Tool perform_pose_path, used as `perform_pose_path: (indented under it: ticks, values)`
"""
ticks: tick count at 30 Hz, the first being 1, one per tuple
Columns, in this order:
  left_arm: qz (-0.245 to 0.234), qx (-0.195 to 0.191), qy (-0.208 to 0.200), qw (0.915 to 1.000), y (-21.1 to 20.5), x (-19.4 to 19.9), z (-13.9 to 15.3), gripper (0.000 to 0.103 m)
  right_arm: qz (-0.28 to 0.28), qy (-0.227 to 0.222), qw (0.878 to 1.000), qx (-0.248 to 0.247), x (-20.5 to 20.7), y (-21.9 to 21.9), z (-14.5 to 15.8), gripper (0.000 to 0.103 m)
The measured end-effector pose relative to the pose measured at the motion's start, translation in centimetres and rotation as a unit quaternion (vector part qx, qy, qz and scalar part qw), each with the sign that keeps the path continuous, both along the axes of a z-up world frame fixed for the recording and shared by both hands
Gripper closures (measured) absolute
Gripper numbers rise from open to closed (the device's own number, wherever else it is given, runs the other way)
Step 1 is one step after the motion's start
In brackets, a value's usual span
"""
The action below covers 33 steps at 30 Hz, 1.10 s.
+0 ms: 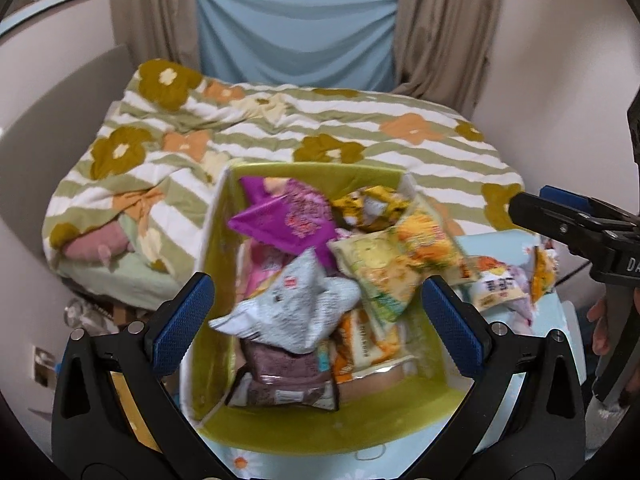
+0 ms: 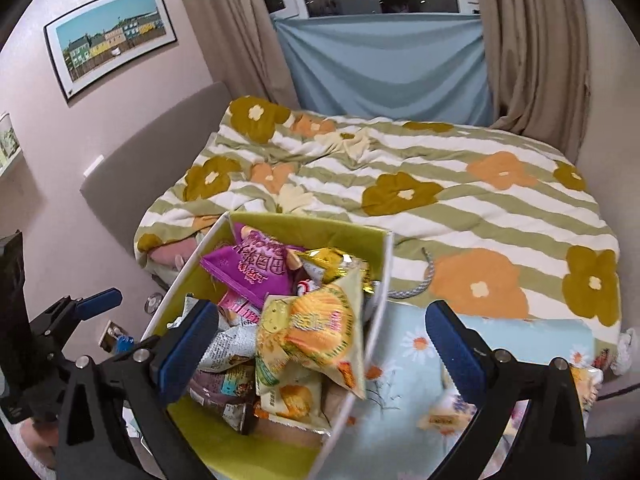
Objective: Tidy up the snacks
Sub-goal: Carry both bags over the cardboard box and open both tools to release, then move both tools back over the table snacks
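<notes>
Behind everything we have the bed (image 2: 460, 184) with its striped flower quilt, tan curtains (image 2: 532, 48) and a blue cloth (image 2: 384, 68) over the window, and a framed picture (image 2: 110, 38) on the pink wall. Nearer to us sits the green box (image 1: 320, 426) on a pale blue daisy cloth (image 2: 416, 364), packed with snacks. On top we see the purple bag (image 1: 288, 220), the yellow chip bag (image 2: 320, 328) blurred and hanging over the box's right wall, the grey-white bag (image 1: 296, 312) and a brown packet (image 1: 286, 380) low in the box. A few more snack packets (image 1: 500, 284) lie on the cloth right of the box. Our left gripper (image 1: 318, 322) hangs over the box, jaws spread wide, nothing between them. Our right gripper (image 2: 324, 344) is wide open too, pads clear of the chip bag.
</notes>
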State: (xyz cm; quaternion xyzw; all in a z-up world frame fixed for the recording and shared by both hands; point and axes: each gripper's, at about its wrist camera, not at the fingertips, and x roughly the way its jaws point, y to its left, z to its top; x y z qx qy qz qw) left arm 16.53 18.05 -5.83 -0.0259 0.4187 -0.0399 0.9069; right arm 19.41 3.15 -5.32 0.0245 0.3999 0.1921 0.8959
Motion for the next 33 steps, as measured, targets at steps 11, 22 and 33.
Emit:
perform_pose_path:
  ticks: [11,22,33]
  values:
    - [-0.084,-0.03,-0.009,0.996,-8.0,0.7,1.0,0.0,-0.095,-0.029,0.994,-0.041,-5.4,-9.7,3.0,0.0]
    - [-0.131,-0.028,0.024,0.9907,-20.6,2.7,-1.2,0.0,-0.162,-0.024,0.986,-0.024,-6.4,-21.2,1.7,0.0]
    - [-0.099,-0.015,0.113,0.9885,-27.9,7.6,-10.1,0.0,-0.152,0.028,0.987,-0.035,-3.9,-28.5,-4.5,0.0]
